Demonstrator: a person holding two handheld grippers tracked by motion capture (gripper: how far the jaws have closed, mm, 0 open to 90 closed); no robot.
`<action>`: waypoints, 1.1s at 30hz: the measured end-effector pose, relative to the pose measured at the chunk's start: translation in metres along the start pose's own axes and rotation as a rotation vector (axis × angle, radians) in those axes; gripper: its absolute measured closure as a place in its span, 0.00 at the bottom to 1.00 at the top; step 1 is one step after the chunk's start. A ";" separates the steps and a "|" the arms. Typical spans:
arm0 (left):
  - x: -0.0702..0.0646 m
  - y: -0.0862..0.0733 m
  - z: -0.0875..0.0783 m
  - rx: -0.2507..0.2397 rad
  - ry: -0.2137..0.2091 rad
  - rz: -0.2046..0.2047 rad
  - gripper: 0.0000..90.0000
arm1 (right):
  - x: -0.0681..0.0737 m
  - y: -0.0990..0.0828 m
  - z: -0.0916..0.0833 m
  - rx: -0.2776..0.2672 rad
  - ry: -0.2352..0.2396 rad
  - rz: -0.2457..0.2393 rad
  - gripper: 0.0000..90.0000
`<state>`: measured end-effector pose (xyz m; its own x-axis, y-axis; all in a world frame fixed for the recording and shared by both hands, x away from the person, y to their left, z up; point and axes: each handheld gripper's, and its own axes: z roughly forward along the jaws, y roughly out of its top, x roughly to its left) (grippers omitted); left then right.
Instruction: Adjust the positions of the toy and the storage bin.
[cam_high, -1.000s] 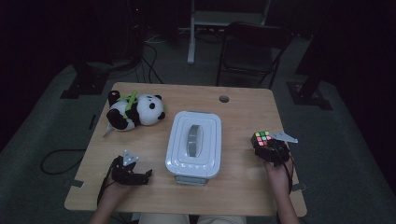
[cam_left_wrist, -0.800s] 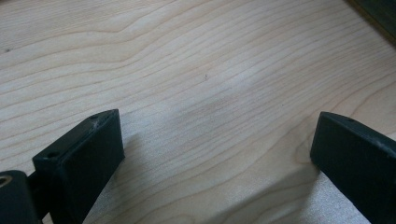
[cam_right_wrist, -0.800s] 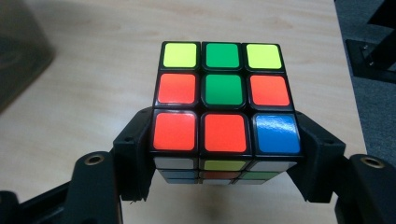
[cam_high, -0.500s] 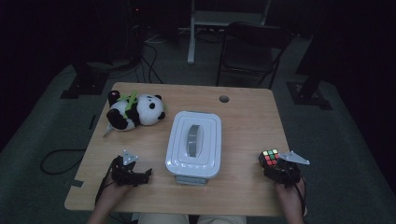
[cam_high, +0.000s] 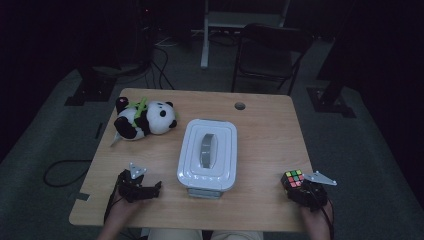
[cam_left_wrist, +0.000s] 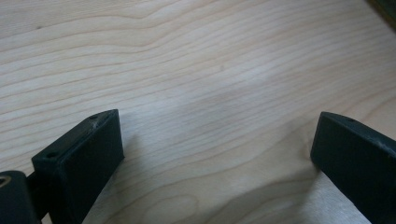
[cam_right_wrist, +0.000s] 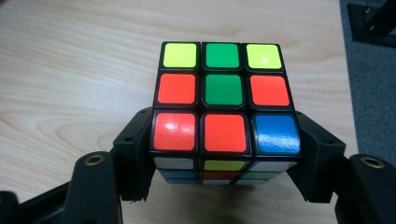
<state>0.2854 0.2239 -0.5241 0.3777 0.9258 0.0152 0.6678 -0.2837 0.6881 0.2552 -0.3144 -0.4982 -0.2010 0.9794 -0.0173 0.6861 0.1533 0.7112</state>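
A scrambled colour cube (cam_right_wrist: 224, 107) sits between the jaws of my right gripper (cam_right_wrist: 225, 161), which press on its two sides, so the gripper is shut on it. In the high view the cube (cam_high: 293, 179) and right gripper (cam_high: 300, 186) are at the table's front right corner. My left gripper (cam_high: 141, 188) rests near the front left of the table. Its jaws stand wide apart over bare wood with nothing between them, as the left gripper (cam_left_wrist: 217, 154) view shows.
A white lidded box (cam_high: 208, 154) with a grey handle lies mid-table. A plush panda (cam_high: 142, 119) lies at the back left. The wooden table (cam_high: 260, 135) has a round hole (cam_high: 240, 106) near its far edge. A dark chair (cam_high: 272, 52) stands beyond it.
My right gripper has carried the cube toward the table's front right corner and slightly lower. The left gripper has stayed still.
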 end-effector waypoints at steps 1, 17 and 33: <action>-0.001 0.000 0.000 -0.001 -0.006 0.003 0.03 | -0.001 -0.002 0.001 0.001 0.003 0.004 0.37; 0.000 -0.001 -0.001 -0.002 -0.041 0.041 0.03 | -0.007 0.017 -0.018 -0.103 0.055 0.049 0.22; 0.002 -0.001 -0.001 -0.001 -0.056 0.059 0.03 | 0.046 0.045 -0.007 -0.262 0.199 -0.038 0.15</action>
<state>0.2845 0.2260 -0.5242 0.4514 0.8922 0.0155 0.6426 -0.3371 0.6881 0.2719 -0.2629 -0.4616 -0.3735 0.9248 0.0723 0.4774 0.1248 0.8698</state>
